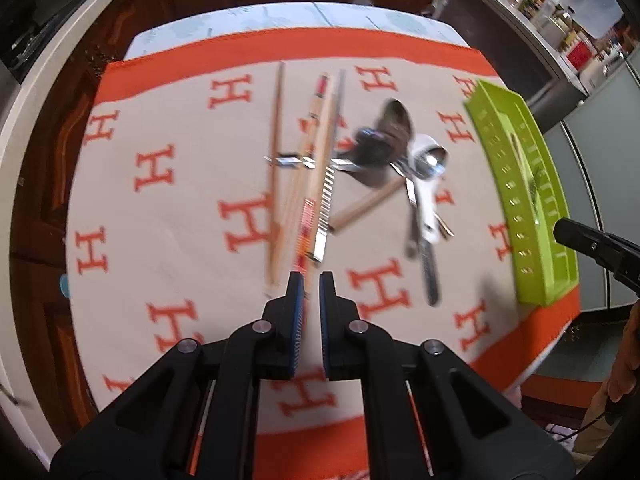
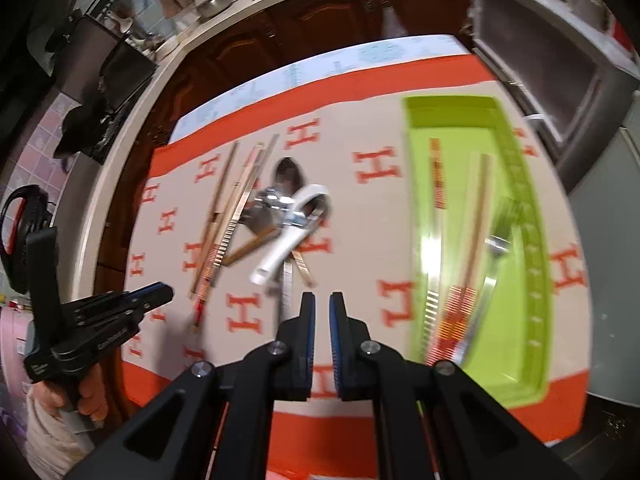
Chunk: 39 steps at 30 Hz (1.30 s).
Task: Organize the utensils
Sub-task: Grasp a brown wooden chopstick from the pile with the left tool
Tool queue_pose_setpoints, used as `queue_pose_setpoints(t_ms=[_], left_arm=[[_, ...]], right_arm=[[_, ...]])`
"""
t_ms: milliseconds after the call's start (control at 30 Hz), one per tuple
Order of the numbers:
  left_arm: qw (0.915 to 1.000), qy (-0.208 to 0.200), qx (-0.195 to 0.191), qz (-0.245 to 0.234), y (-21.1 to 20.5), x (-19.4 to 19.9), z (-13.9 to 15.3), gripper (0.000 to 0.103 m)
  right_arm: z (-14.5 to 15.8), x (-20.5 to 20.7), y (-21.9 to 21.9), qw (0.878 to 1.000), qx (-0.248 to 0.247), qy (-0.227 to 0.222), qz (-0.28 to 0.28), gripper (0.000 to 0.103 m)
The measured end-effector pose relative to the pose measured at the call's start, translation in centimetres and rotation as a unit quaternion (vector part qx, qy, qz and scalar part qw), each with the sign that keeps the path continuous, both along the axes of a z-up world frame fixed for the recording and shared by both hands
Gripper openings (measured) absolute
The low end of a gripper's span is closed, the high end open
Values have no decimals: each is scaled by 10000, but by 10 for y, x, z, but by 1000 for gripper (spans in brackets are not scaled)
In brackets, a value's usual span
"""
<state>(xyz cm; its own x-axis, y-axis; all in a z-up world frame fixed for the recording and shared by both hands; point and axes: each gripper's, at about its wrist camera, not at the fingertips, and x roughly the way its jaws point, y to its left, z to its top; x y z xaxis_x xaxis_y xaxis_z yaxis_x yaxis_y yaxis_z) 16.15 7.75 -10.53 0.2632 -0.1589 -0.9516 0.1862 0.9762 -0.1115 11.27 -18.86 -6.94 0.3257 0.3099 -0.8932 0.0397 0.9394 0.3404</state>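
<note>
Several chopsticks (image 1: 308,184), wooden, red-patterned and ribbed metal, lie in a bundle on the H-patterned cloth (image 1: 180,240). To their right a white ceramic spoon (image 1: 426,208), a dark spoon (image 1: 396,120) and metal cutlery lie crossed in a pile. My left gripper (image 1: 311,284) hovers at the near end of the red-patterned chopstick, jaws almost together with nothing between them. The green tray (image 2: 448,104) holds chopsticks (image 2: 438,176) and a fork (image 2: 498,240). My right gripper (image 2: 322,304) hangs between the pile (image 2: 288,244) and the tray, jaws nearly closed and empty.
The cloth covers a table whose far edge faces dark wooden cabinets (image 2: 320,20). A grey counter (image 2: 120,128) curves along the left. The tray sits at the table's right edge. A hand (image 2: 80,396) holds the left gripper (image 2: 166,292) at the table's near left corner.
</note>
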Motion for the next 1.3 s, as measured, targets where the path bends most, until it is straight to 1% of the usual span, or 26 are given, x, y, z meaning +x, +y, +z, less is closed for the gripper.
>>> queue_pose_setpoints(t_ms=[133, 267, 367, 500, 667, 733, 867, 1000, 1133, 1300], left_arm=[[9999, 3, -120, 75, 21, 25, -7, 4], [9996, 18, -273, 25, 25, 51, -19, 4], [9992, 113, -346, -155, 19, 65, -28, 4], [9987, 260, -281, -342, 9, 81, -44, 4], [9983, 412, -192, -355, 6, 100, -64, 4], [9980, 473, -213, -363, 6, 107, -70, 4], [9982, 405, -192, -404, 1, 113, -75, 4], [9987, 322, -223, -317, 2, 115, -76, 4], [9995, 199, -180, -174, 6, 109, -76, 4], [9995, 188, -250, 71, 23, 94, -72, 4]], right_arm=[[-7, 27, 31, 9995, 209, 107, 188, 7], [-16, 54, 56, 9987, 348, 181, 321, 7], [-28, 73, 69, 9976, 524, 346, 295, 7], [-41, 90, 77, 9966, 606, 478, 270, 7], [-49, 101, 85, 9964, 581, 507, 338, 7], [-51, 103, 87, 9963, 570, 524, 368, 7], [-54, 109, 91, 9959, 594, 541, 404, 7], [-55, 114, 94, 9954, 678, 539, 412, 7], [-59, 119, 102, 9938, 841, 603, 402, 7], [-69, 128, 114, 9914, 1005, 771, 323, 7]])
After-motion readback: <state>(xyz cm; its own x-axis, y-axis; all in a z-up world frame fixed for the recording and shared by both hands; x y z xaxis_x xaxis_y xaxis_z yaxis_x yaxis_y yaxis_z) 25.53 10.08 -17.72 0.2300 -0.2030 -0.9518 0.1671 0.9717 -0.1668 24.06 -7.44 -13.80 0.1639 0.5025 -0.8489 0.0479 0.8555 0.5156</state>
